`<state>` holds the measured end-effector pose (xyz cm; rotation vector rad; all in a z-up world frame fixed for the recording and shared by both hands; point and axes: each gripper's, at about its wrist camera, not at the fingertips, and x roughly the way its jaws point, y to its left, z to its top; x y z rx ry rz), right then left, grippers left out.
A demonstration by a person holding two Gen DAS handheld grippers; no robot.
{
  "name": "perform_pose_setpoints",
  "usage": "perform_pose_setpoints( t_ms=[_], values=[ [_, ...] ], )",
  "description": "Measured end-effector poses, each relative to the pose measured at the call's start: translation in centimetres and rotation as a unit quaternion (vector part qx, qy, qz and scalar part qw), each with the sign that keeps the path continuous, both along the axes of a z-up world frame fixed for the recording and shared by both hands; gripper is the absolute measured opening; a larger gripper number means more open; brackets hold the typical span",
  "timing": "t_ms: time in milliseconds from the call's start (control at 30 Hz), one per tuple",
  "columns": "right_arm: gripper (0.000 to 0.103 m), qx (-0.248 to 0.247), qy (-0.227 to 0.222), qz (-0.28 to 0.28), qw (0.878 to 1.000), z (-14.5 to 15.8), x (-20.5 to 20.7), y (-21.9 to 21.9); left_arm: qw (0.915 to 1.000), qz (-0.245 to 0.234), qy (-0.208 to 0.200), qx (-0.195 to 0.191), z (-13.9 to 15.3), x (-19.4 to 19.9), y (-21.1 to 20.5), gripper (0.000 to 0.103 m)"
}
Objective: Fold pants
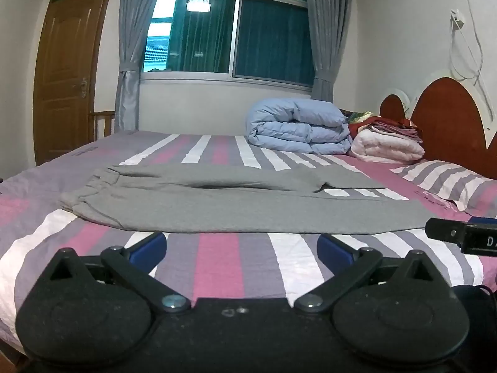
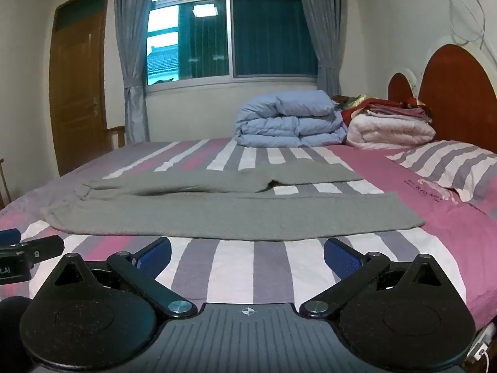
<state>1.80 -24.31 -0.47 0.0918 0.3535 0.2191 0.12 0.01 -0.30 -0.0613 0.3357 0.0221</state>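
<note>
Grey pants (image 1: pixel 236 208) lie spread flat on the striped bed (image 1: pixel 217 264), waistband at the left, both legs running right with a gap between them. They also show in the right wrist view (image 2: pixel 236 214). My left gripper (image 1: pixel 242 248) is open and empty, just short of the near leg's edge. My right gripper (image 2: pixel 247 253) is open and empty, also just short of the near leg. The right gripper's body shows at the right edge of the left wrist view (image 1: pixel 462 233). The left gripper's body shows at the left edge of the right wrist view (image 2: pixel 28 251).
A folded blue duvet (image 1: pixel 298 127), a white quilt (image 1: pixel 388 146) and stacked clothes lie at the far side by the wooden headboard (image 1: pixel 447 118). A striped pillow (image 1: pixel 450 183) lies at the right. A window with curtains and a wooden door (image 1: pixel 68 74) stand behind.
</note>
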Motion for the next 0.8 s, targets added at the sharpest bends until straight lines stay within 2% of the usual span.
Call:
perform_pose_setpoints(
  t_ms=[800],
  values=[
    [0.103,-0.001,0.001,-0.002,1.0,0.43,-0.07,0.51,1.0,-0.002,0.0,0.002,0.08,0.0,-0.47,0.097]
  ],
)
